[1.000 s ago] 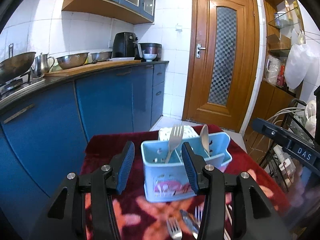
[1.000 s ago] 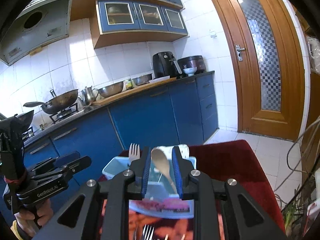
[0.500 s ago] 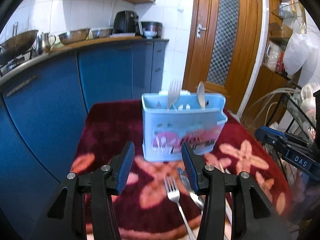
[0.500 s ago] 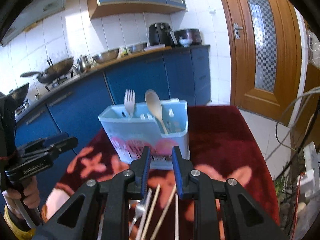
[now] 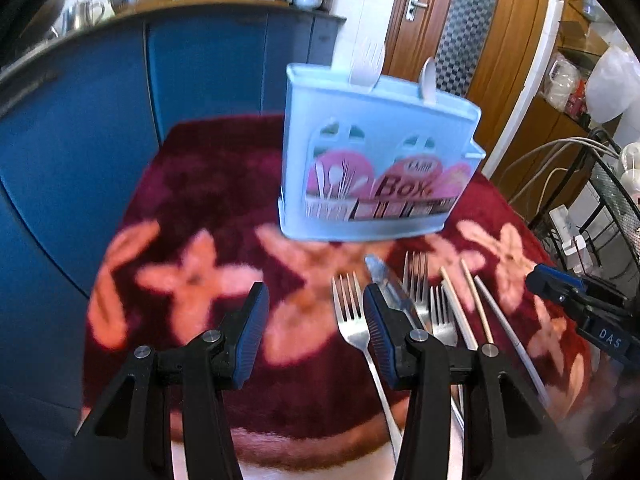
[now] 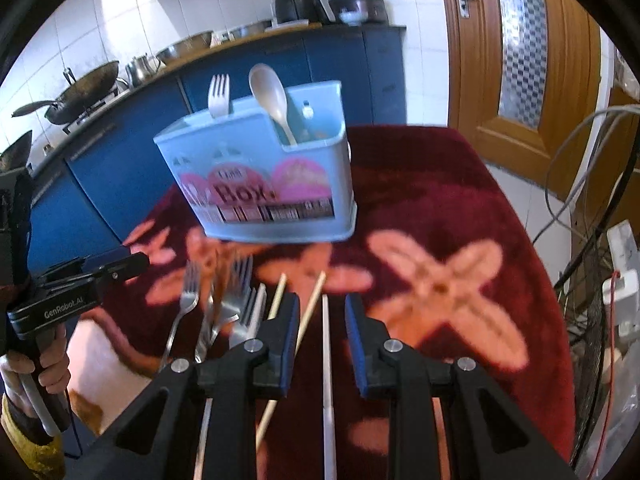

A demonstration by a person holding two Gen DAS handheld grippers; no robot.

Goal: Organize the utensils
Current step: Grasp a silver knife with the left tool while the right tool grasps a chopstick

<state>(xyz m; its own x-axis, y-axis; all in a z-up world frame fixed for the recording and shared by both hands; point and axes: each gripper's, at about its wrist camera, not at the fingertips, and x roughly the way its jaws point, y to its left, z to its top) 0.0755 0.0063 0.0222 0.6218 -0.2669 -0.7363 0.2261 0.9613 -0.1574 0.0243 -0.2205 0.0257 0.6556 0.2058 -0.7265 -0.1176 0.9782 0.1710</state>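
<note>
I have both grippers tipped down at the table, and most of the sorting looks undone. The pale blue plastic utensil box with pink panels (image 6: 260, 168) stands upright at twelve o'clock from my right gripper (image 6: 322, 334), holding only a white plastic fork (image 6: 219, 95) and a cream wooden spoon (image 6: 273, 101), each in its own compartment as far as I can tell.

Loose on the cloth near the box's front lie a cluster of steel forks (image 6: 236, 304), two thin wooden chopsticks (image 6: 310, 308) and one slim white stick (image 6: 325, 344). In the left wrist view a steel knife blade (image 5: 378, 274) shows among the forks; one steel fork (image 5: 352, 316) lies at about one o'clock of my left gripper (image 5: 316, 334).

My left gripper's jaws stand open over bare cloth, nothing between them. My right gripper's jaws stand narrowly apart, straddling the white stick in view, but not pressing on it.

The surface is a plush maroon cloth with salmon flower shapes (image 6: 440, 280). Beyond it at twelve o'clock runs a row of blue kitchen cabinets (image 6: 332, 76) with a wok and steel bowls on the counter, and a brown wooden door with patterned glass (image 6: 516, 40) stands at two o'clock.
</note>
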